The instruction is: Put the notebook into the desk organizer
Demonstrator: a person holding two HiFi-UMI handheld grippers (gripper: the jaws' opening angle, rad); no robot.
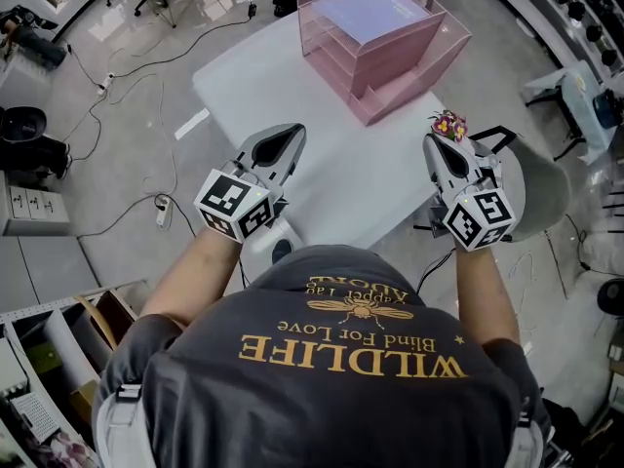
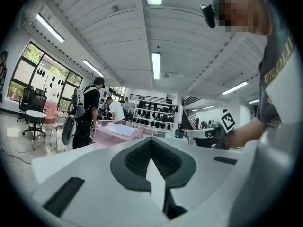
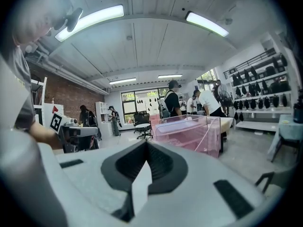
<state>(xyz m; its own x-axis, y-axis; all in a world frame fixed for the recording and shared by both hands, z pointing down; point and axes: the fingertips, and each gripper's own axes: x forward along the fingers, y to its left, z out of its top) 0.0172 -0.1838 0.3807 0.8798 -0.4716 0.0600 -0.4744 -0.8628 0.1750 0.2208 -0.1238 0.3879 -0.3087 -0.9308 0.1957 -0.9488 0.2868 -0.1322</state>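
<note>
A pink see-through desk organizer (image 1: 390,52) stands at the far end of the white table (image 1: 283,76). A pale lavender notebook (image 1: 375,10) lies flat in its top tray. The same organizer (image 2: 118,132) and notebook (image 2: 125,129) show ahead in the left gripper view, and the organizer (image 3: 189,131) shows again in the right gripper view. My left gripper (image 1: 292,130) hovers by the table's near left side, jaws shut and empty. Over the near right corner my right gripper (image 1: 432,139) is shut too, holding nothing. Both are well short of the organizer.
A small bunch of colourful flowers (image 1: 448,123) sits just beyond the right gripper's tip. A grey chair (image 1: 536,188) stands right of the table. Cables (image 1: 127,66) run over the floor on the left. Several people (image 2: 90,112) stand behind the organizer.
</note>
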